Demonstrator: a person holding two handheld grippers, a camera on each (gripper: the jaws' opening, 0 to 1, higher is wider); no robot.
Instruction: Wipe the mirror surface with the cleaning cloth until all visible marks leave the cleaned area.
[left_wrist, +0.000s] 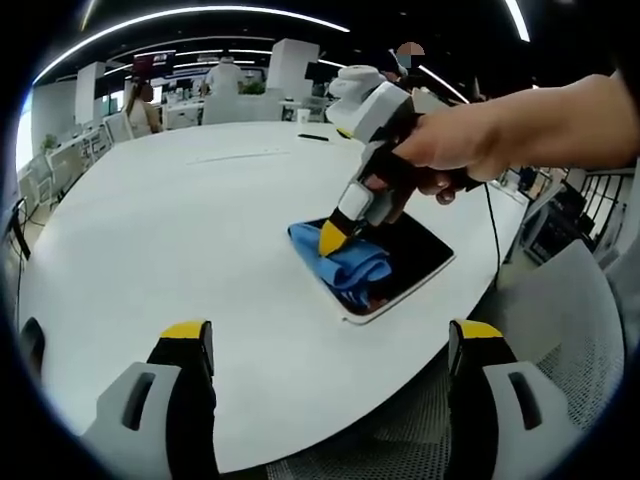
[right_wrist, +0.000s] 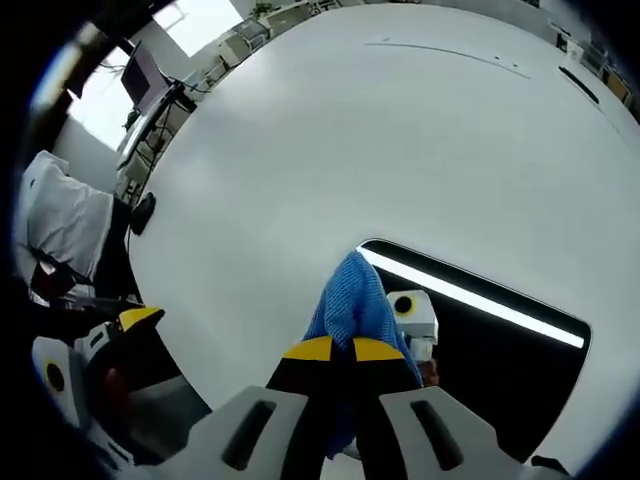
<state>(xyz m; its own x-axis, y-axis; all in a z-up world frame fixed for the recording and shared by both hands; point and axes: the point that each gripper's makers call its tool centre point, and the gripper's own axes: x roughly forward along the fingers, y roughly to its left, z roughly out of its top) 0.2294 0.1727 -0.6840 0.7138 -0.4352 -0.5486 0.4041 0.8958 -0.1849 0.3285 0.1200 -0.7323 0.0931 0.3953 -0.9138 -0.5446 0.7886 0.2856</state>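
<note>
1. Blue microfibre, the cleaning cloth (right_wrist: 352, 296): I have it pinched in my right gripper (right_wrist: 333, 350), whose yellow-tipped jaws are pressed together on a bunched fold. In the left gripper view that same right gripper (left_wrist: 335, 236) comes down at a slant from a hand (left_wrist: 470, 145) onto the cloth (left_wrist: 340, 262).
2. Mirror (right_wrist: 480, 340): a dark rectangular panel with rounded corners, lying flat on the counter, with the cloth resting on its near-left corner. It reflects a bright ceiling strip light. I cannot make out any marks on it from here.
3. Left gripper (left_wrist: 330, 345): jaws spread wide, holding nothing, hovering apart from the mirror (left_wrist: 415, 262) above the counter edge.
4. Counter (left_wrist: 180, 230): large, white, rounded; a dark pen-like item (left_wrist: 312, 137) lies far across it.
5. Step in hand, my judgement: wiping has begun at one corner, and most of the glass lies uncovered. I would keep the cloth flat under steady downward pressure, sweep in overlapping passes toward the far edge, and bring the left gripper to the frame if the mirror slides.
</note>
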